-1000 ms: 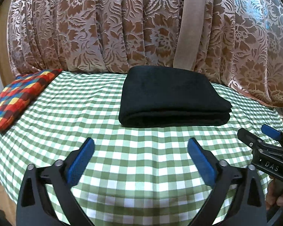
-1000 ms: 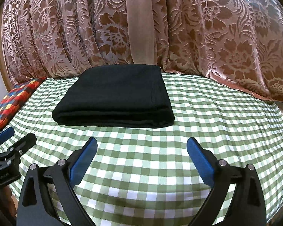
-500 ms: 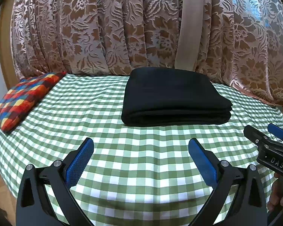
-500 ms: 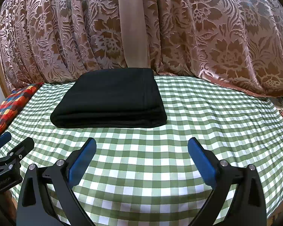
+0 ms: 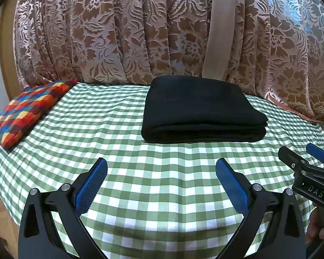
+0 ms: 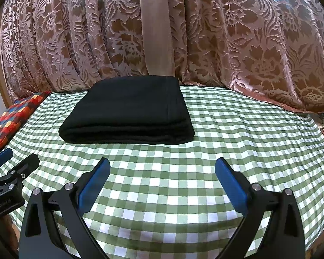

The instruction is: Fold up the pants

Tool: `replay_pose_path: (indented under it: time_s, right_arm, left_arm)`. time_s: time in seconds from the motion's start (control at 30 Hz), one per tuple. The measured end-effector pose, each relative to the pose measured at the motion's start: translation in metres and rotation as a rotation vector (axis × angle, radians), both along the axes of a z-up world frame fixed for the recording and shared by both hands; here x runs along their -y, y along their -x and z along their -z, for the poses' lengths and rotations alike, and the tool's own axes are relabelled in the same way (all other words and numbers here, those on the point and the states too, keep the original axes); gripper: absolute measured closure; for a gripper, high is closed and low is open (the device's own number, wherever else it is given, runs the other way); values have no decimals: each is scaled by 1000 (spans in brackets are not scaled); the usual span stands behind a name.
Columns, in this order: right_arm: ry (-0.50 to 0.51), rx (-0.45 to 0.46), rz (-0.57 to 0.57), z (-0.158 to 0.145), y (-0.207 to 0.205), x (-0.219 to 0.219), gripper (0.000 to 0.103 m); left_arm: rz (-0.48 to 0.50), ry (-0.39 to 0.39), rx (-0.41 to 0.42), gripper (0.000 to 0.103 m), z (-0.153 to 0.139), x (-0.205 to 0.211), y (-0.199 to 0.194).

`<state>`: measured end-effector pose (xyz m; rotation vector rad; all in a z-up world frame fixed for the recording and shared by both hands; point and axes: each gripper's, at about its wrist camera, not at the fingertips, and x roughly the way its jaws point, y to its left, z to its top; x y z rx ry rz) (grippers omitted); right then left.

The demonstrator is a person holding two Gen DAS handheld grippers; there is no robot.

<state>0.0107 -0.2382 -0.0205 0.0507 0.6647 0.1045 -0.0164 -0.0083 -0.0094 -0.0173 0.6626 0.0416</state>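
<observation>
The black pants [image 5: 203,110] lie folded in a flat rectangular stack at the far middle of the green checked table [image 5: 123,146], against the curtain. They also show in the right wrist view [image 6: 129,112]. My left gripper [image 5: 162,179] is open and empty, above the table's near part, well short of the pants. My right gripper [image 6: 162,180] is open and empty, also short of the pants. The right gripper shows at the right edge of the left wrist view [image 5: 302,164]. The left gripper shows at the left edge of the right wrist view [image 6: 13,168].
A multicoloured checked cushion [image 5: 26,112] lies at the table's far left corner, also in the right wrist view [image 6: 10,120]. A brown floral curtain [image 5: 140,32] hangs along the back edge. The table's front edge curves just below the grippers.
Both grippers have drawn back and a little up from the pants, which look smaller and farther now. The pants have not moved. Both grippers stay open.
</observation>
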Motion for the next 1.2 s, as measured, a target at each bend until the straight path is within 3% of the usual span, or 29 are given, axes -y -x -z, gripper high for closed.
replay_pose_path:
  time_s: [1.2]
  right_arm:
    - [2,10,-6,0,4,-7,5]
  left_arm:
    - [-9,-8,18,4,-6,0,3]
